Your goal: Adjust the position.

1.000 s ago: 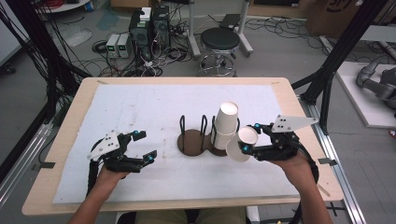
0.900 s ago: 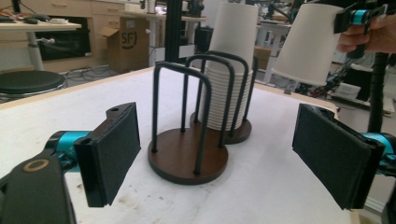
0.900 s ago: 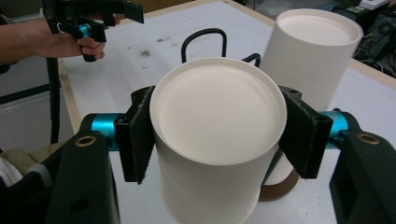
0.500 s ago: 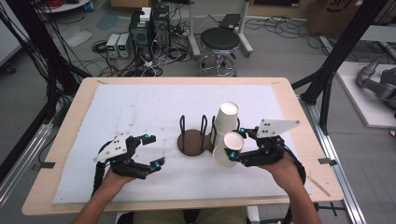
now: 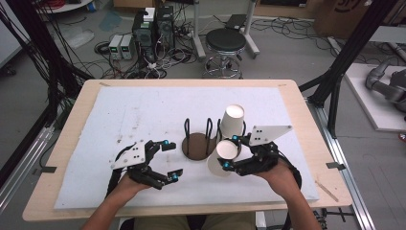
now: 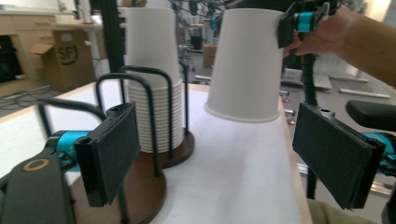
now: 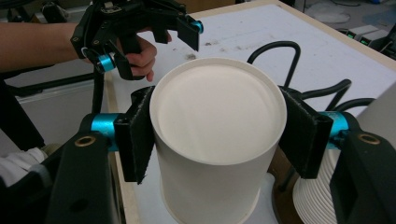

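Your right hand-held gripper [image 5: 229, 152] is clamped on 1 inverted paper cup [image 5: 221, 157], held off the worktop [image 5: 119, 110] at centre frame, just right of the wire holder [image 5: 198, 141]. Keep the squeeze light; your left hand-held gripper [image 5: 170, 160] sits released, ready to receive.

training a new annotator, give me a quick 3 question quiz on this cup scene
1. True or false: the right tool is shut on a single paper cup.
2. Where does the stack of cups sit? A) lying on the stool B) in the wire cup holder C) in the left tool
3. Fill in: the left tool's jaws are ____.

Key: 1 true; 2 B; 3 open, holding nothing.
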